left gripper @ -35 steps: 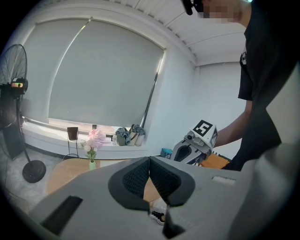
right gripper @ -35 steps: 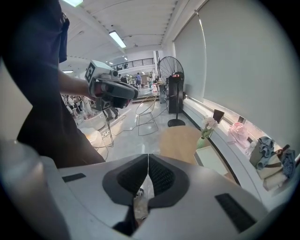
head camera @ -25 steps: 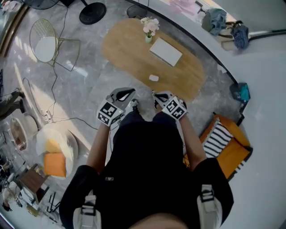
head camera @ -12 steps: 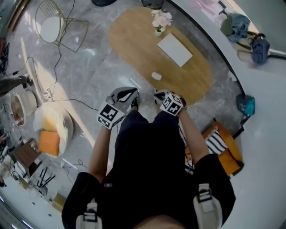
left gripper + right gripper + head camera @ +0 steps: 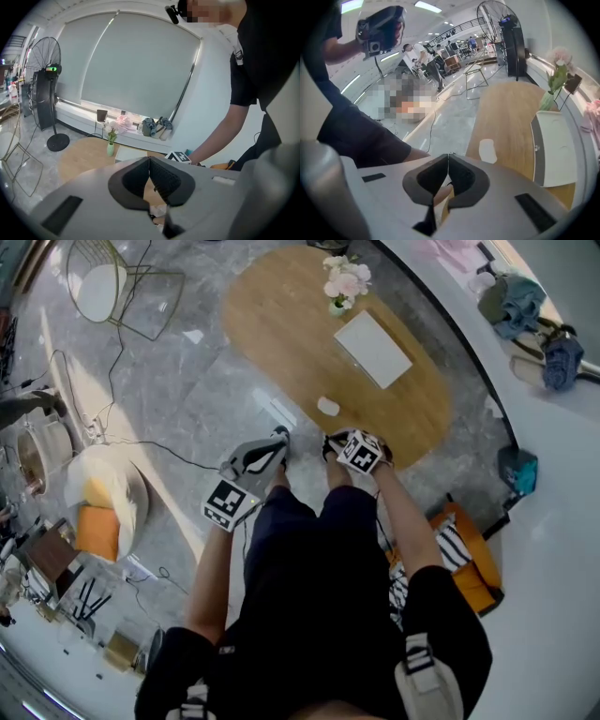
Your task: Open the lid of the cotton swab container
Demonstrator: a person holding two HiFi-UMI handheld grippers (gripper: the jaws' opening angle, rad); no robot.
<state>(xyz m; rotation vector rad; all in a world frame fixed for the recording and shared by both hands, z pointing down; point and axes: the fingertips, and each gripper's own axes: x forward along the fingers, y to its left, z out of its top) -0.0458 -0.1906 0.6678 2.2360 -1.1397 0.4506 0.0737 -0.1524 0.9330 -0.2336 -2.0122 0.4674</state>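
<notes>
Container spot: a small white item [image 5: 327, 406], likely the cotton swab container, sits on the wooden counter [image 5: 272, 324] near its closest edge. Lid detail is too small to tell. Left tongs [image 5: 149, 161] are pressed together with nothing between. Right tongs [image 5: 448, 157] are pressed together too, empty. Both hang short of the counter. The item lies ahead, roughly between them, nearer the right tongs, and its long axis seems to point away from them. Right hand looks better placed to reach.

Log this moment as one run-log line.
left gripper: shut, empty | right gripper: shut, empty | white box, small white item: on table, no gripper touching
</notes>
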